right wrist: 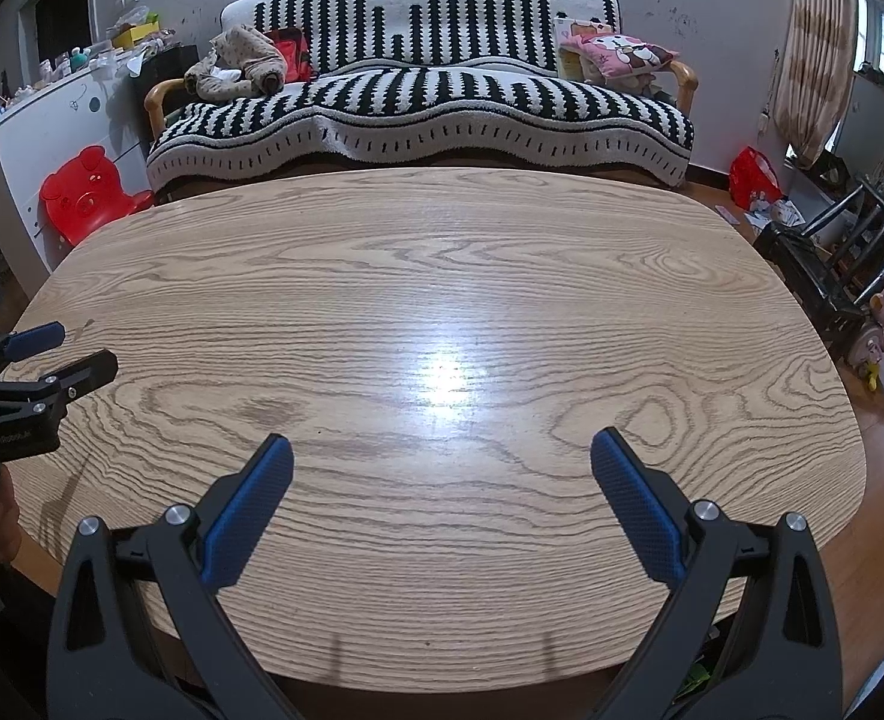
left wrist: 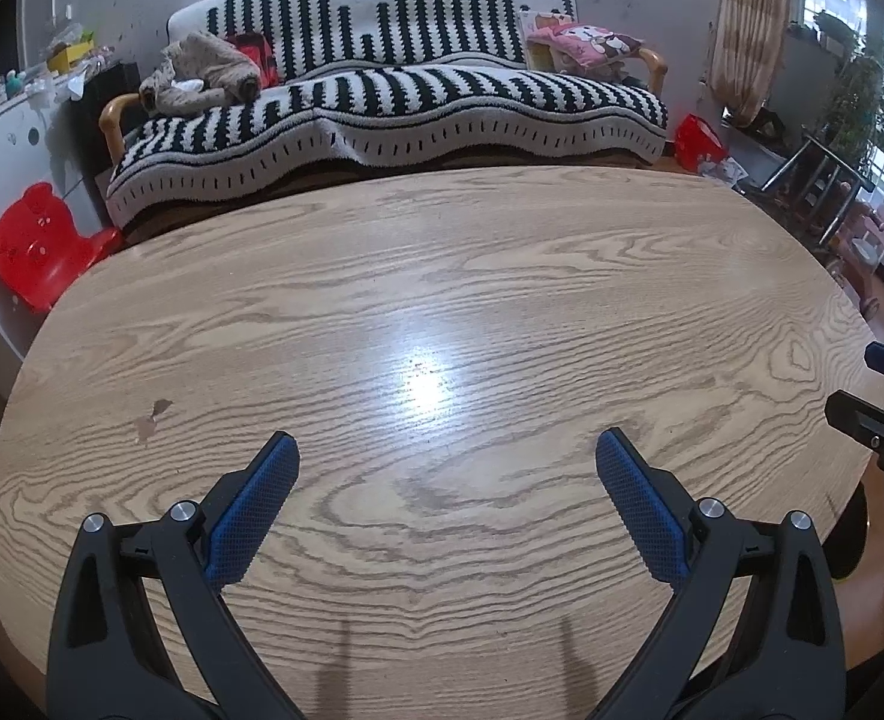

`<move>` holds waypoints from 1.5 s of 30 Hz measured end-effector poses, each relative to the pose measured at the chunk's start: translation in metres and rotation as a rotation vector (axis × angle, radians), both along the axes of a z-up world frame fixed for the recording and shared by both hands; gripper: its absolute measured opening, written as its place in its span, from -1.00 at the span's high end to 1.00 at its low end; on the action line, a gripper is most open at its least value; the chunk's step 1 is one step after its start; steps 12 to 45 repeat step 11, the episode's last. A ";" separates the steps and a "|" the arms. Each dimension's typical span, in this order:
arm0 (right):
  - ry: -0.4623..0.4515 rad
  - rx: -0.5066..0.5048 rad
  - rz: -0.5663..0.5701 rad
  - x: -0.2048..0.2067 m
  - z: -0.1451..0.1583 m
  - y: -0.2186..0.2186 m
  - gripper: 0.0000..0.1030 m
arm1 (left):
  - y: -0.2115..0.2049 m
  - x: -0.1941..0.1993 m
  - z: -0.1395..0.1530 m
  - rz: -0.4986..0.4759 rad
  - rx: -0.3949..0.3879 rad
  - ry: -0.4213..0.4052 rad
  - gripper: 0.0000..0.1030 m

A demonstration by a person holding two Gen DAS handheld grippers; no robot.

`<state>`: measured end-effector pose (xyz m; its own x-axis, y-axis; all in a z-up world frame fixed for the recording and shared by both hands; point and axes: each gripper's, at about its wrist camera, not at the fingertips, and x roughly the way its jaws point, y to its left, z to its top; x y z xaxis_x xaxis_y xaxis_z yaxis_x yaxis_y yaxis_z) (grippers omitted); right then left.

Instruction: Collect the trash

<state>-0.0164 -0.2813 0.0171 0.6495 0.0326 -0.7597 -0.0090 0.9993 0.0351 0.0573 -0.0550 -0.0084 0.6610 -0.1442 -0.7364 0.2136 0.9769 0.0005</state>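
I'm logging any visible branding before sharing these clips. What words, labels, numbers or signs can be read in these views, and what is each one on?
No text reads clearly in either view.
Left gripper: small pale lettering on the side of its black body, too small and blurred to read.
Pink cartoon cushion on the sofa: pictures only, no legible words.
Red bag on the floor: any print is too small to read.

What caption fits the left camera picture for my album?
Open left gripper hovering over a bare wooden table, facing a striped sofa.
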 end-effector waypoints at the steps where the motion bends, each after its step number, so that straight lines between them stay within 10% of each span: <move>1: 0.000 0.000 0.000 0.000 0.000 -0.001 -0.86 | 0.000 0.000 0.000 0.001 0.003 -0.002 -0.87; 45: 0.000 -0.003 0.000 -0.001 0.000 0.000 -0.86 | 0.001 0.007 -0.003 0.017 0.010 0.044 -0.87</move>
